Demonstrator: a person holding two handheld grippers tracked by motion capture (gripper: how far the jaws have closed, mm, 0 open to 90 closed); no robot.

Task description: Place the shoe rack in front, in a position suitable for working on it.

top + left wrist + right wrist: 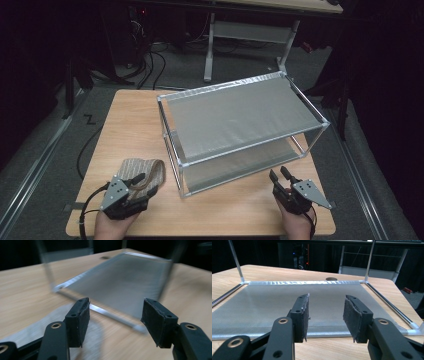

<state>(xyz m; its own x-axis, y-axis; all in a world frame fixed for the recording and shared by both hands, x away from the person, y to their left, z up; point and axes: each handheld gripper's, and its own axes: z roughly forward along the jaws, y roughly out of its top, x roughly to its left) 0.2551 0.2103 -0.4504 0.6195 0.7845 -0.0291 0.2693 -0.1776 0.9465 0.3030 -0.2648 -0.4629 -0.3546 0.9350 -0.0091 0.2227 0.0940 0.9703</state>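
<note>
A two-tier rack (240, 125) with a silver metal frame and grey fabric shelves stands on the wooden table (135, 120). A folded beige patterned cloth (145, 172) lies left of the rack near the front edge. My left gripper (141, 189) sits over the cloth's near end, jaws open with nothing between them; in the left gripper view the left gripper (116, 315) faces the rack's lower shelf (122, 282), and the cloth (37, 327) shows blurred beneath it. My right gripper (280, 174) stands open just in front of the rack's right front corner, and the right gripper (325, 312) faces the lower shelf (287, 302).
The rack's corner posts (181, 180) rise close to both grippers. Bare table surface lies between my two hands along the front edge (215, 210). Beyond the table are a dark floor with cables (150, 65) and a white desk frame (240, 35).
</note>
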